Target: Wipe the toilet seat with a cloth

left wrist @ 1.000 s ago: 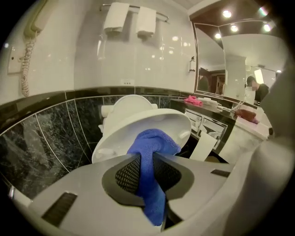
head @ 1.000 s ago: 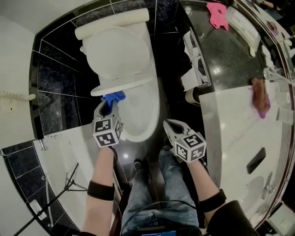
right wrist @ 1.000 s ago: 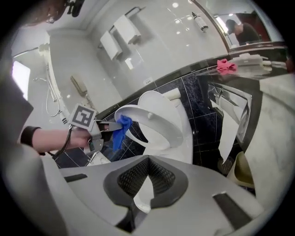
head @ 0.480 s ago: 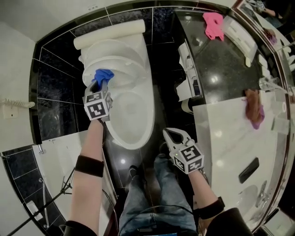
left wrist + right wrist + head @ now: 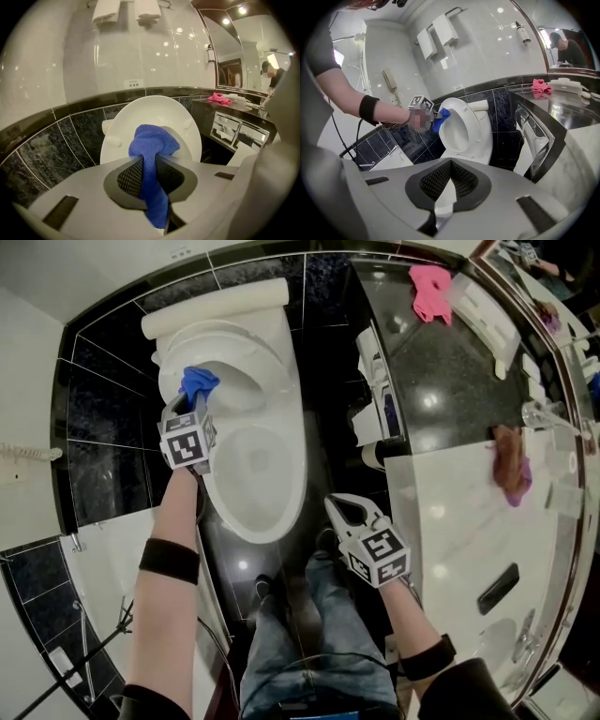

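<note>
A white toilet (image 5: 253, 479) stands against black tiles, its seat and lid (image 5: 246, 357) raised upright. My left gripper (image 5: 192, 401) is shut on a blue cloth (image 5: 198, 382) and holds it against the raised seat's left edge. In the left gripper view the blue cloth (image 5: 153, 143) bunches out between the fingers (image 5: 130, 174) of the left gripper (image 5: 149, 165), in front of the white seat (image 5: 165, 111). My right gripper (image 5: 340, 508) hangs shut and empty over the dark floor, right of the bowl. Its view shows the right gripper (image 5: 449, 176) pinched together, the toilet (image 5: 465, 127) and the cloth (image 5: 440, 115) beyond.
A black counter (image 5: 450, 362) at right carries a pink cloth (image 5: 429, 287); the white counter (image 5: 469, 512) carries a brown cloth (image 5: 512, 460) and a dark flat object (image 5: 497, 589). A tissue box (image 5: 379, 381) sits beside the toilet. The person's legs (image 5: 305, 643) stand before the bowl.
The left gripper with the blue cloth has moved away from the person and to the left. The seat and lid have swung from half-lowered to upright. The right gripper has barely shifted.
</note>
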Tool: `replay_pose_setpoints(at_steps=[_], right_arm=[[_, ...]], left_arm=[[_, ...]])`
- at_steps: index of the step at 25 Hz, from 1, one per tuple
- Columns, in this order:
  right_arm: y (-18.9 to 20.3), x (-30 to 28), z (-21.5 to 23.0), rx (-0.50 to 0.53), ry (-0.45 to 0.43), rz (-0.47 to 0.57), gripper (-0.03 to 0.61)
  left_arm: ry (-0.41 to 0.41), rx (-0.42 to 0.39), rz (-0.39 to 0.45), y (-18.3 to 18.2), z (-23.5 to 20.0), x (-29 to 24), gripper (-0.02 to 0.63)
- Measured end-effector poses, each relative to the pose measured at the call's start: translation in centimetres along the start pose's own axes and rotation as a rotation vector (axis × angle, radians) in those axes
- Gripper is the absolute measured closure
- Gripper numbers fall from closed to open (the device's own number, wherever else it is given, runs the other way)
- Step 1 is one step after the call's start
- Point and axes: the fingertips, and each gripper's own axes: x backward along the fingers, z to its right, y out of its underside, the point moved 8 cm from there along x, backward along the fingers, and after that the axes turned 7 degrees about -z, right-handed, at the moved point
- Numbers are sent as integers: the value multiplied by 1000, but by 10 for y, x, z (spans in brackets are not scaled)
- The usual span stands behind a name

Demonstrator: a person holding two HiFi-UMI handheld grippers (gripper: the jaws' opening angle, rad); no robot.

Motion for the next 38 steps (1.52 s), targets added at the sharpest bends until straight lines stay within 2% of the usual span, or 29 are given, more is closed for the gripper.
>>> replay_pose_setpoints(at_steps=[4,11,24,29,38], right_arm=[[-5,-1,-12,17,-5,-1,575],[-12,6,-49,43,6,4,575],[-48,81,-151,94,90,50,575],[-58,119,-195,134,126,71,575],[-57,191,-240,129,212,118,575]], left_arm=[[38,7,-2,0,5,22,551],[58,-29,21,15,-6,79,549],[149,-2,82,64,-16,304,549],[166,-17,118,78,-26,393,549],[167,17,146,117,-47,494,549]])
